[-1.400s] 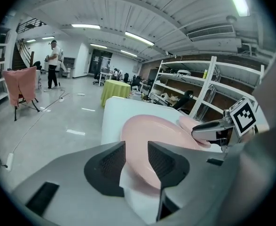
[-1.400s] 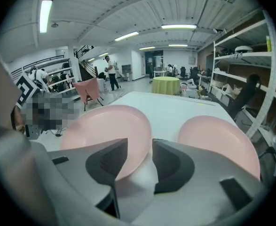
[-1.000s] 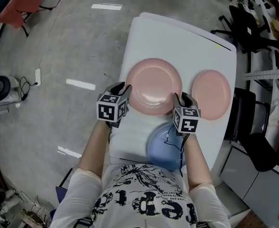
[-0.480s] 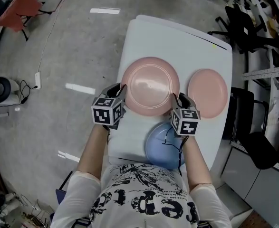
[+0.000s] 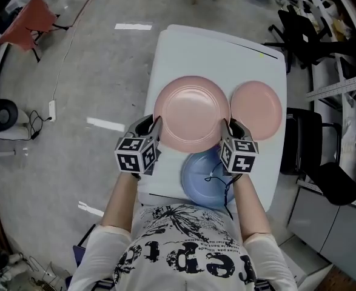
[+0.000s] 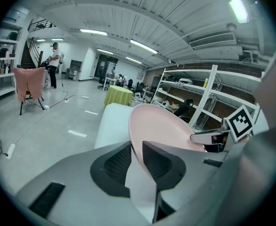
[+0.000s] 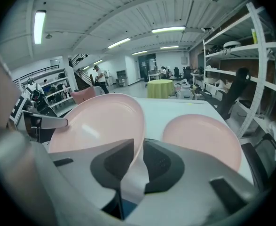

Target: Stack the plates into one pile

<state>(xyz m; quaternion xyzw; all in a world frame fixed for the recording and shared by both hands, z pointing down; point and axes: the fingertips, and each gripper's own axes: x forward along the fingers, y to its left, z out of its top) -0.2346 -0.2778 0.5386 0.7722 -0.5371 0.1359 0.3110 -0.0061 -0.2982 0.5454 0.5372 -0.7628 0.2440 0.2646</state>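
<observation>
A large pink plate (image 5: pixel 191 111) sits over the middle of the white table (image 5: pixel 184 47), gripped at both sides. My left gripper (image 5: pixel 155 123) holds its left rim; the jaws are opening a little, but the pads still touch the rim (image 6: pixel 137 147). My right gripper (image 5: pixel 229 126) is closing on the right rim, which lies between its pads (image 7: pixel 138 149). A smaller pink plate (image 5: pixel 256 110) lies on the table to the right, also in the right gripper view (image 7: pixel 203 135). A blue plate (image 5: pixel 202 176) rests nearest me, partly under the large plate's edge and my right gripper.
Black office chairs (image 5: pixel 314 26) and a dark stool (image 5: pixel 323 174) stand close along the table's right side. A red chair (image 5: pixel 29 14) and a floor cable (image 5: pixel 50 108) are off to the left. Metal shelving (image 7: pixel 250 79) runs along the right.
Both grippers' jaws have narrowed onto the large pink plate's rims. The plate now overlaps the blue plate's far edge a little more.
</observation>
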